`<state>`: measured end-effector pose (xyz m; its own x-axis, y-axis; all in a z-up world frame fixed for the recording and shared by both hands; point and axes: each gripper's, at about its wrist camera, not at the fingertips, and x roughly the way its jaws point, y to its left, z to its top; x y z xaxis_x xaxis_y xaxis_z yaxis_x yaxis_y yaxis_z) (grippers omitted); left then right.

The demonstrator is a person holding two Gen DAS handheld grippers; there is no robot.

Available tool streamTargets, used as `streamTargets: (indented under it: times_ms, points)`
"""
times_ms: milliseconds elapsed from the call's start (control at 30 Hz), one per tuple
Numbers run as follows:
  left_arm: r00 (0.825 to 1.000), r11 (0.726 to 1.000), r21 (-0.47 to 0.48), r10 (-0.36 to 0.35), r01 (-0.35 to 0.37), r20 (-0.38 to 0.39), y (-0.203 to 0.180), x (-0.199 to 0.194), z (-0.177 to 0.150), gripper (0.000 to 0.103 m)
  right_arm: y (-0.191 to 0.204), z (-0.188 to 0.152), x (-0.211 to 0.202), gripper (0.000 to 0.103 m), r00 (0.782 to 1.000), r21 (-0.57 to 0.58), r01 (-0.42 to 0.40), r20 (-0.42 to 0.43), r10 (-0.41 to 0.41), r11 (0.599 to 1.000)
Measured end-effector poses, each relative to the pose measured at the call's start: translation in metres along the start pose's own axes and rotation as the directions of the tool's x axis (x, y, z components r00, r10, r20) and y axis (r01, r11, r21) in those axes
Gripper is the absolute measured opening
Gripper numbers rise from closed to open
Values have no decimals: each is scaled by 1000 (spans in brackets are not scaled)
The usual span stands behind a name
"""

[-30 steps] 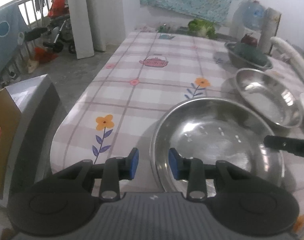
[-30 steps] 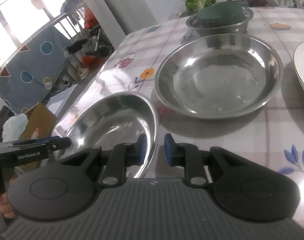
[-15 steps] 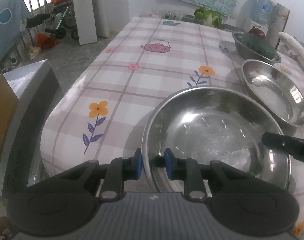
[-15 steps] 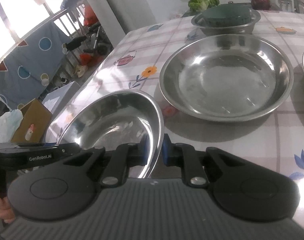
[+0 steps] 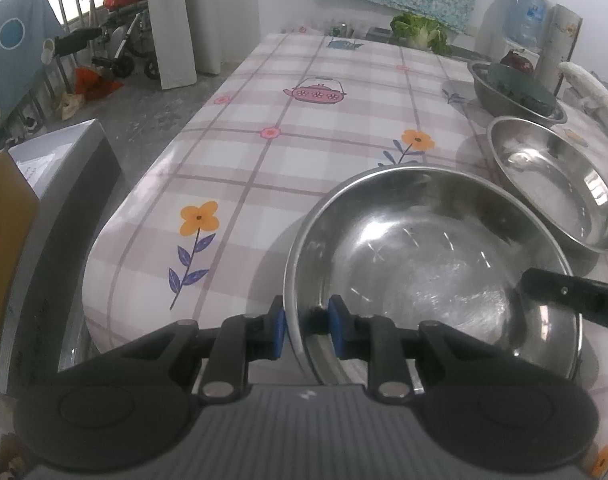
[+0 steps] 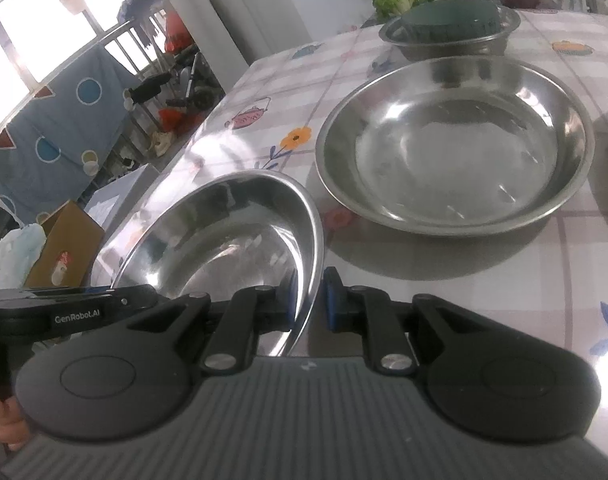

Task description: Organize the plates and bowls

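steel bowl [image 5: 432, 264] rim | left gripper [image 5: 306, 330] fingers clamped | right gripper [image 6: 309, 298] fingers clamped

The near corner of the table [image 5: 240, 168] is taken up by a steel bowl [image 5: 432, 264], its rim clamped from two sides by the left gripper [image 5: 306, 330] and the right gripper [image 6: 309, 298]. Just beyond it the way is blocked by a second bowl [image 6: 456, 148], and behind that by a third bowl [image 6: 452, 40] filled with something dark green. Open tablecloth is left along the whole window side, up to the cabbage [image 5: 418, 30] at the far end.
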<state>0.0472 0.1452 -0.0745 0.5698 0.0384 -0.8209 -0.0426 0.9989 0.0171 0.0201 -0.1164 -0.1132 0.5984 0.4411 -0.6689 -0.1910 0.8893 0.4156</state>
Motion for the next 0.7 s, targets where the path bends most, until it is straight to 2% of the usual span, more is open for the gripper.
streamTargets:
  times_ms: [700]
  points:
    - [1000,1000,-1,-2,2,-8,-1,-1,-1,26,1,-4,-2,14,1000,0,-8,-5,8,1000]
